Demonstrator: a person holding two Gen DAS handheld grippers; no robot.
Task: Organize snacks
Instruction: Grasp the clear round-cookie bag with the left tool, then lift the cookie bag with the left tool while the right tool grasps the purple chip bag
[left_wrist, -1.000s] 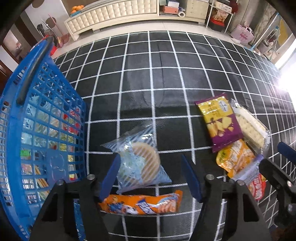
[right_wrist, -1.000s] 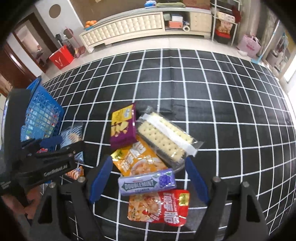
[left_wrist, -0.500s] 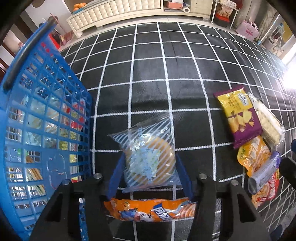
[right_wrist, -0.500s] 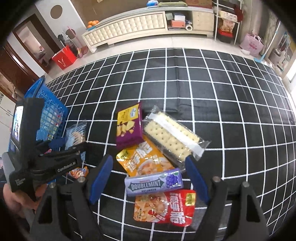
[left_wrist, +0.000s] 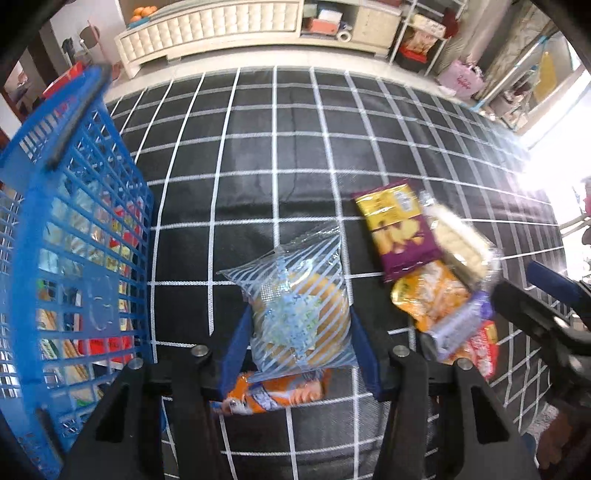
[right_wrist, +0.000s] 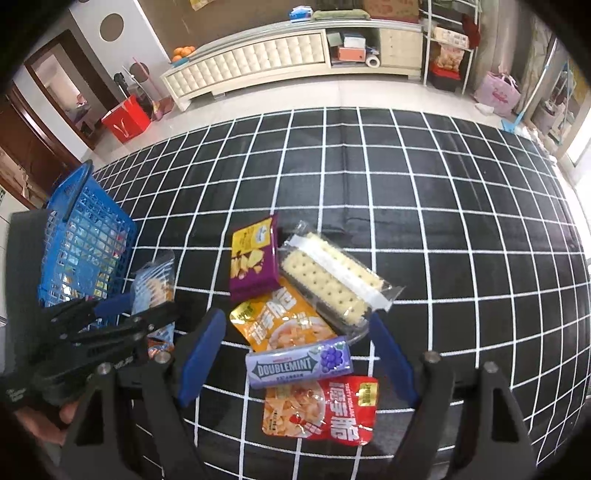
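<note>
My left gripper (left_wrist: 299, 325) is shut on a clear blue-striped bag with a round cake (left_wrist: 297, 314) and holds it above the black grid mat; the bag also shows in the right wrist view (right_wrist: 155, 288). An orange snack pack (left_wrist: 277, 391) lies under it. The blue basket (left_wrist: 74, 236) with several snacks stands to the left. My right gripper (right_wrist: 295, 350) is open over a pile: purple chip bag (right_wrist: 253, 262), cracker pack (right_wrist: 332, 284), orange pouch (right_wrist: 277, 321), Doublemint gum (right_wrist: 299, 363), red pouch (right_wrist: 321, 410).
The black mat with white grid lines (right_wrist: 406, 221) covers the floor. A white cabinet (right_wrist: 251, 62) and shelves stand along the far wall. A red bag (right_wrist: 127, 118) sits at the back left near a doorway.
My left gripper closed on the striped cake bag and lifted it off the mat. The right gripper rose and pulled back slightly, staying open over the pile.
</note>
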